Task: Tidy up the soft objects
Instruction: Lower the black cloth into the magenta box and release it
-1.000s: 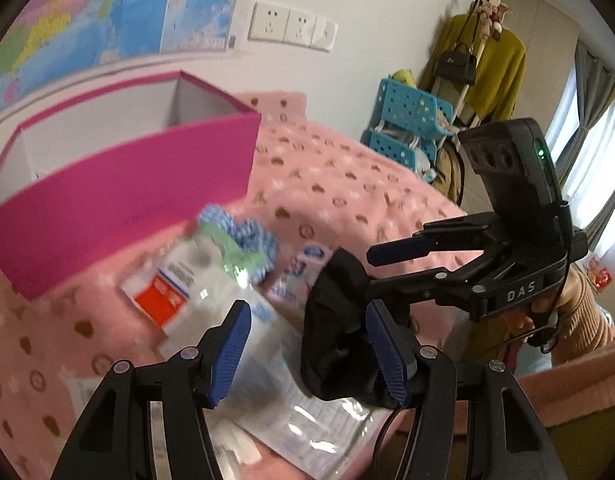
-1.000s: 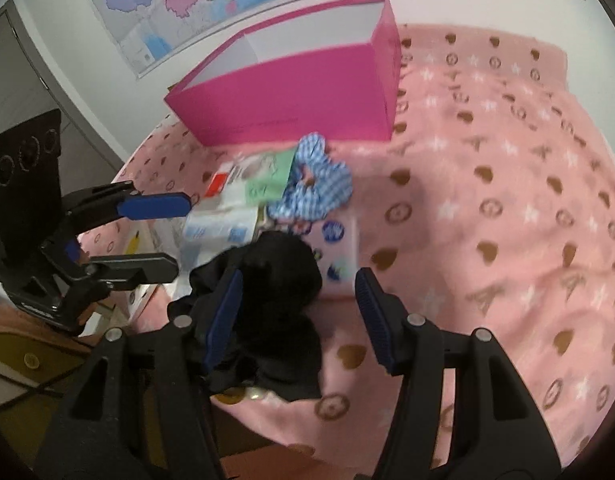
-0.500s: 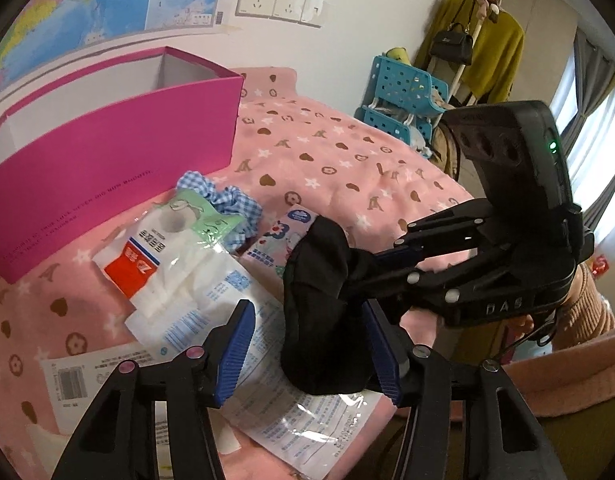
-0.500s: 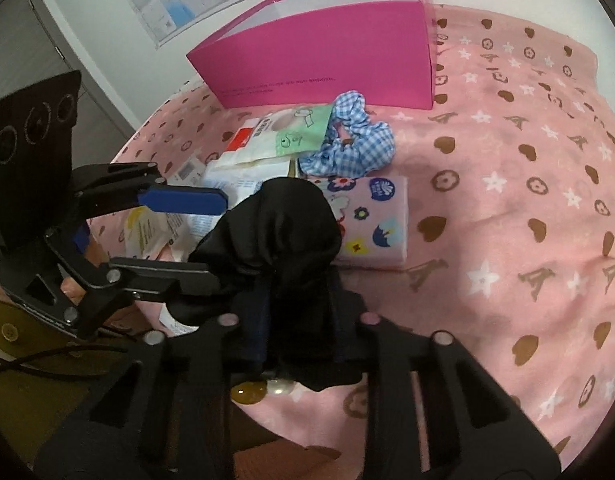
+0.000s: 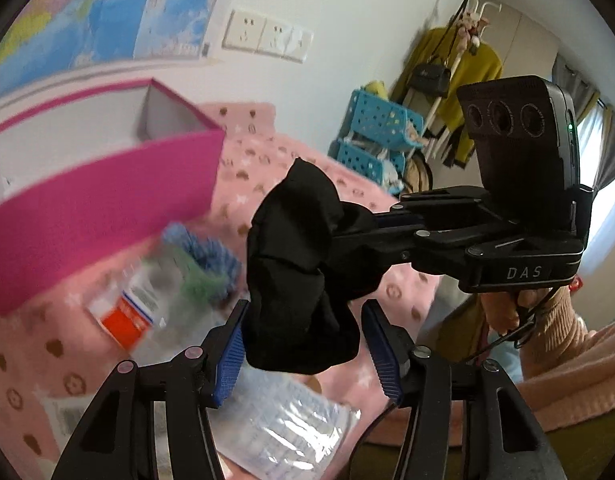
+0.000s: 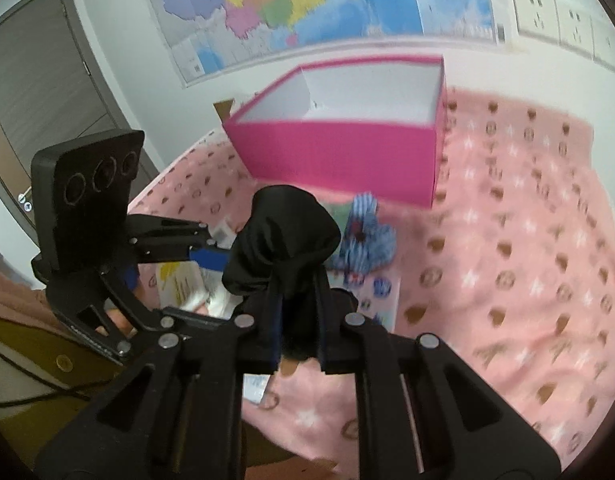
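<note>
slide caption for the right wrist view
Right gripper pinches a black scrunchie above the pink blanket, facing the open magenta box.

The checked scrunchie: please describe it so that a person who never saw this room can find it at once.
Start at the open pink box on the pink patterned blanket. Just in front of its near wall lies the blue-and-white checked scrunchie, beside flat printed packets. It is the only ruffled gingham thing; the black scrunchie is held in the air.
</note>
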The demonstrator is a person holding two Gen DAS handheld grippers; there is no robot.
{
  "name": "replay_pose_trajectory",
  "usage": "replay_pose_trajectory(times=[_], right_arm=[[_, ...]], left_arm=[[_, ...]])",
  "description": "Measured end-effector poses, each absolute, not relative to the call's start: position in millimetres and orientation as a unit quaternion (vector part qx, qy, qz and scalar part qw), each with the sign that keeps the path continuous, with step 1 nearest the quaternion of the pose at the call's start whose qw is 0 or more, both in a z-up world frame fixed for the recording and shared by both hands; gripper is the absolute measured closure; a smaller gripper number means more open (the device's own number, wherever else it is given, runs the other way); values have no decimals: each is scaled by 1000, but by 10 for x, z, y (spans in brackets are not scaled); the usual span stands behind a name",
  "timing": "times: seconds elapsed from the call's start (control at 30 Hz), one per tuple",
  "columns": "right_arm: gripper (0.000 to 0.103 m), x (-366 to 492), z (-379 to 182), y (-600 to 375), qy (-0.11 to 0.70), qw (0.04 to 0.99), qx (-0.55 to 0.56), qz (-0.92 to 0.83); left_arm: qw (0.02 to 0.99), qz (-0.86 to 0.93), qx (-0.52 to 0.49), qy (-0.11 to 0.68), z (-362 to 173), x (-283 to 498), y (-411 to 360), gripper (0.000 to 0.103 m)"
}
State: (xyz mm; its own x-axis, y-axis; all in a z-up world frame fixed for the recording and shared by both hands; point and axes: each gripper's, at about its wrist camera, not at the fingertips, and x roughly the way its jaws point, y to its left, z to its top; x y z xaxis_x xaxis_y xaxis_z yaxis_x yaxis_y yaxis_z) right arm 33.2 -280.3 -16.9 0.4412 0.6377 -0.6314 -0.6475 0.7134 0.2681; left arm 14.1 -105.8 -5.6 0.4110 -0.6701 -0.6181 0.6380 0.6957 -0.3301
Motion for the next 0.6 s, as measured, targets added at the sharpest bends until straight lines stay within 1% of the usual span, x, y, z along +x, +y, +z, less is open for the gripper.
replay_pose_trajectory(times=[0.1, 0.17, 0.27, 0.6], right_arm=[[88, 422, -26, -2760, 350, 855, -12, 383], [88, 487, 69, -2732, 335, 859, -17, 386], [88, 643, 222, -2702, 314, 867, -19, 387], [88, 1298, 618, -2558, 274, 882, -8, 383]], left_arm=[[852, -380, -26, 361, 83, 229, -1004, 49], [862, -369, -24, 347, 186, 319, -962, 52], [875, -352, -26, 330, 325, 469, -883, 55], [904, -307, -33, 296, 639, 1141, -716, 55]])
